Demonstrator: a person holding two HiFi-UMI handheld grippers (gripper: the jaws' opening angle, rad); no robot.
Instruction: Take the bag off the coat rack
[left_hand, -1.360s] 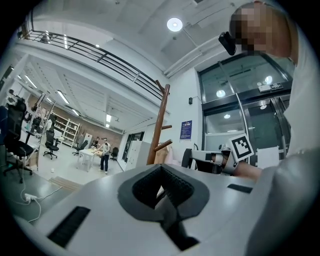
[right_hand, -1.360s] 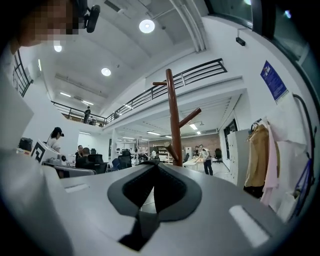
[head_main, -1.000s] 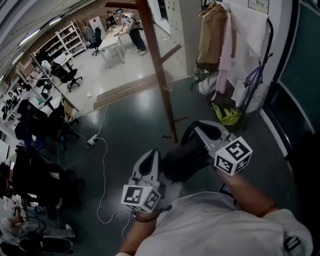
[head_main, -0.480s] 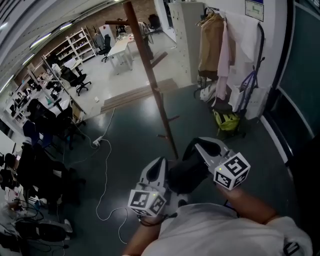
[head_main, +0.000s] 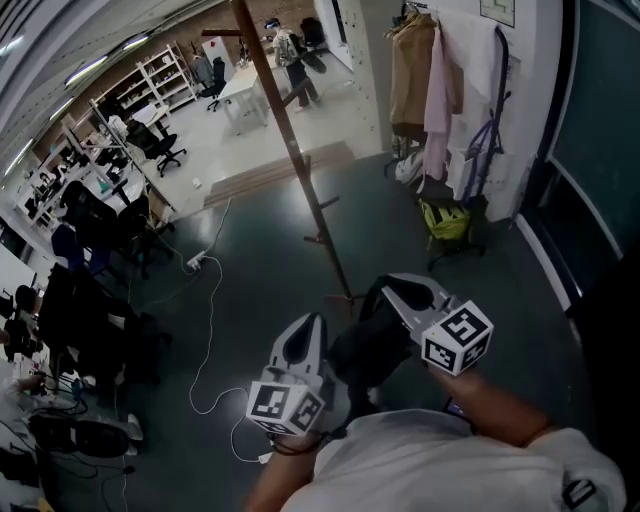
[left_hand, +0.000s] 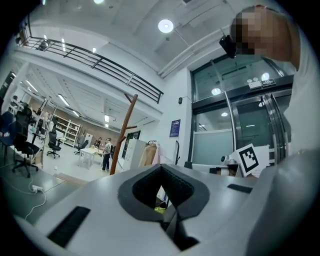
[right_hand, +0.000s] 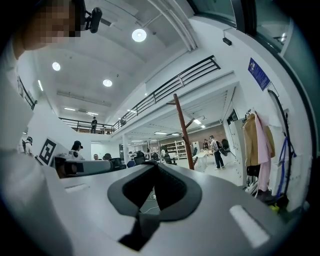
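Observation:
The coat rack (head_main: 292, 150) is a tall brown wooden pole with short pegs; it also shows in the left gripper view (left_hand: 121, 135) and the right gripper view (right_hand: 183, 134). No bag hangs on the part I see. A black shape (head_main: 368, 345) lies low between my two grippers, near the pole's foot; I cannot tell whether it is the bag. My left gripper (head_main: 305, 322) (left_hand: 161, 167) is shut with nothing in its jaws. My right gripper (head_main: 386, 286) (right_hand: 156, 165) is shut too, jaws bare.
A clothes rail with a brown coat (head_main: 405, 70) and a pink garment (head_main: 437, 85) stands at the back right, with a yellow-green bag (head_main: 446, 220) on the floor under it. A white cable and power strip (head_main: 196, 262) lie left. Desks and chairs (head_main: 100, 200) line the left side.
The head view has drifted a little, so the coat rack sits slightly further up and left. Both grippers stay shut close to my body. A person at the far tables has walked.

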